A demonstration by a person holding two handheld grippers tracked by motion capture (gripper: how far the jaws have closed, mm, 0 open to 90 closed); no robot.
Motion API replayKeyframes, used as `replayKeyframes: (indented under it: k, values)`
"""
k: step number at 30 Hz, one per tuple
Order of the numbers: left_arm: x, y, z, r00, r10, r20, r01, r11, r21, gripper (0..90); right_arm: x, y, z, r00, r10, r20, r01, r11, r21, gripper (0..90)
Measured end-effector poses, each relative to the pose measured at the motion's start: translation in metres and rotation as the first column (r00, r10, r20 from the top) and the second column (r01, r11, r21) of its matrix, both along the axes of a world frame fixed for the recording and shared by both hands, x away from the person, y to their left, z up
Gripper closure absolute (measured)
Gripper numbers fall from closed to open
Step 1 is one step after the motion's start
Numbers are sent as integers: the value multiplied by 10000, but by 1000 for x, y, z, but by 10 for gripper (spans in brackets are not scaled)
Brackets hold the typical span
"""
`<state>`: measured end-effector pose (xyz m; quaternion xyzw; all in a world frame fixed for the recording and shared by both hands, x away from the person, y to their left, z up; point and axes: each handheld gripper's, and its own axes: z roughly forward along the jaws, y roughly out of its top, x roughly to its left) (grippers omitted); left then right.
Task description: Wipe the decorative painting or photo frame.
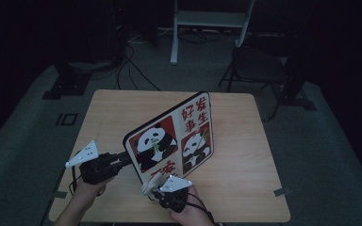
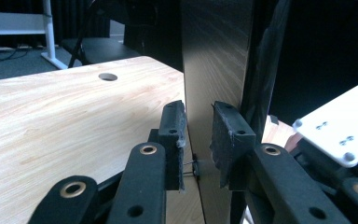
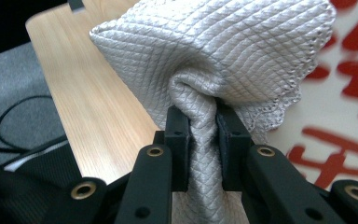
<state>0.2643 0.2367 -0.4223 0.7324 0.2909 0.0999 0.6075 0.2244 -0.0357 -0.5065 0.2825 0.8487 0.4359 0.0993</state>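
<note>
A board (image 1: 169, 141) printed with pandas and red characters stands tilted on its lower edge on the wooden table (image 1: 122, 108). My left gripper (image 1: 125, 157) is shut on the board's left edge. In the left gripper view the pads (image 2: 175, 135) clamp the dark-backed board (image 2: 214, 70). My right gripper (image 1: 156, 188), near the table's front edge, is shut on a bunched white quilted cloth (image 1: 148, 187). In the right gripper view the cloth (image 3: 223, 51) bulges out of the gripper (image 3: 200, 135) and lies against the board's printed face (image 3: 349, 70).
Behind the table on the dark floor stand a black chair (image 1: 259, 61) and a white frame (image 1: 207, 19), with cables (image 1: 132, 66) trailing between them. The table has a round hole (image 2: 107, 76) near its far side. The right gripper's grey plate (image 2: 340, 126) sits close beside the board.
</note>
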Motion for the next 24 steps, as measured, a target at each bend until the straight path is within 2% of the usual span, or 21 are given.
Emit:
replayKeyframes:
  k: [10, 14, 16, 18, 24]
  values:
    - [0, 0, 0, 9999, -155, -11, 154, 9999, -71, 713, 1, -8, -20, 9970, -25, -770, -25, 9979, -648, 773]
    - [0, -1, 0, 9997, -221, 95, 221, 9997, 42, 692, 3, -18, -24, 9946, -59, -1035, -33, 9961, -881, 775]
    - [0, -1, -1, 9997, -230, 87, 230, 9997, 4, 683, 6, -27, -21, 9942, -361, -1014, 284, 9967, -763, 774]
    - [0, -1, -1, 9997, -238, 79, 238, 9997, 0, 682, 11, -40, -11, 9927, -813, -890, 786, 9964, -331, 774]
    - [-2, -5, 0, 9990, -433, 59, 433, 9991, 29, 682, 19, -69, 25, 9853, -1704, -95, 1707, 9828, 709, 774]
